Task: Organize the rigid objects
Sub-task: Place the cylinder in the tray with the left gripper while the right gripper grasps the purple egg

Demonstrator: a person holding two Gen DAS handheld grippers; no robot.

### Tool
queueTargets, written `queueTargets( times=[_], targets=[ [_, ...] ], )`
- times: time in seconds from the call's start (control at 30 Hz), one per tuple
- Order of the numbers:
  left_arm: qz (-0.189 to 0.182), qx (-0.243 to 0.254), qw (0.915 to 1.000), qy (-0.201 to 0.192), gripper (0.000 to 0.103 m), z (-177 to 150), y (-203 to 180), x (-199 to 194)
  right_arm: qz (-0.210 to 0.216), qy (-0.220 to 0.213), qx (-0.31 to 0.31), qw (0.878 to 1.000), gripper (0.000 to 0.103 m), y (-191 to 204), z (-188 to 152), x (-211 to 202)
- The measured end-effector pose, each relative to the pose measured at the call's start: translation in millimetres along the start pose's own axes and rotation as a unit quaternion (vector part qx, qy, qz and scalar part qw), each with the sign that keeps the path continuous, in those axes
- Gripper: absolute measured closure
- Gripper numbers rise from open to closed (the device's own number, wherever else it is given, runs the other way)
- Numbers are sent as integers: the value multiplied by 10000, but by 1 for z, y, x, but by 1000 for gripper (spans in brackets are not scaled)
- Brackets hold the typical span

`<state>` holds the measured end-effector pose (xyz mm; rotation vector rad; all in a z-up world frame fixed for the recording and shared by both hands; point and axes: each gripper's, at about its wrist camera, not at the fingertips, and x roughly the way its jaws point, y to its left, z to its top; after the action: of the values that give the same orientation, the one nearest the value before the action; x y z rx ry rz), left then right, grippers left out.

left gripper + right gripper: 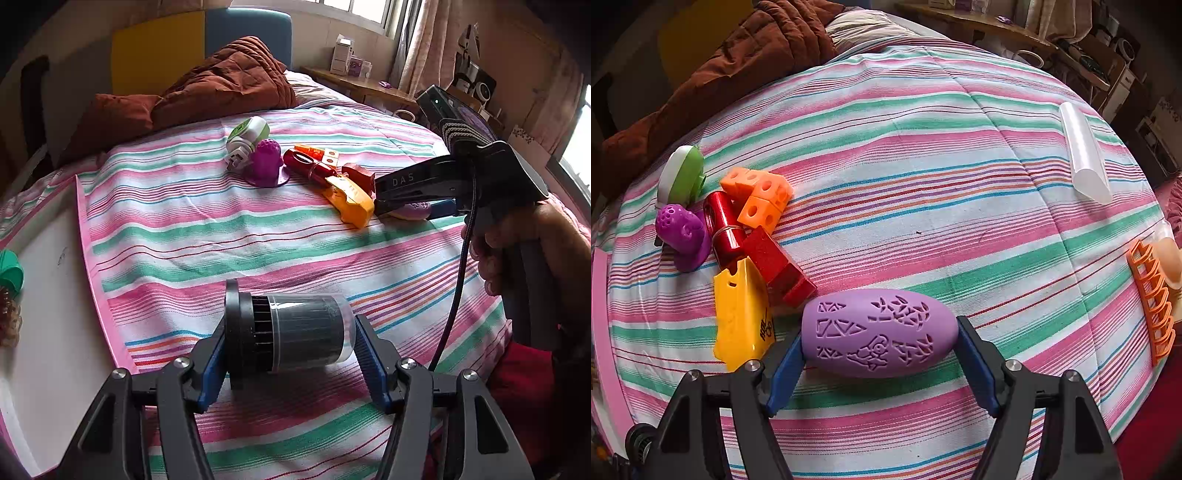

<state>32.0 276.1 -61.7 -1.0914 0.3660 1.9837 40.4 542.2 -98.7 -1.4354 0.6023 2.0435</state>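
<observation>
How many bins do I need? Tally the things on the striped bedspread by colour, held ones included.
Purple: 2, dome, egg
Red: 2, cylinder, block
Orange: 2, cube cluster, rack
Yellow: 1, piece
Green-white: 1, plug-in
Clear: 1, tube
Black: 1, canister
Peach: 1, rounded thing
Total: 11

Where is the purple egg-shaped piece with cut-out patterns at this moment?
In the right wrist view, the purple egg lies on the striped bedsheet between the right gripper fingers, just right of the yellow block.
</observation>
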Motion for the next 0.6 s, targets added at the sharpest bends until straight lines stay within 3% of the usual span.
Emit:
queueTargets(
  times=[0.3, 0.47, 0.6],
  targets=[
    [35, 74, 9994, -332, 40, 4, -4, -25, -163, -127, -208, 9996, 26, 0, -3, 0],
    [-52, -178, 9984, -531, 40, 11, 9, -51, -190, -188, -254, 9993, 26, -2, -4, -1],
    [92, -485, 9962, -723, 40, 13, 38, -73, -214, -229, -273, 9991, 26, -4, -4, 0]
  ],
)
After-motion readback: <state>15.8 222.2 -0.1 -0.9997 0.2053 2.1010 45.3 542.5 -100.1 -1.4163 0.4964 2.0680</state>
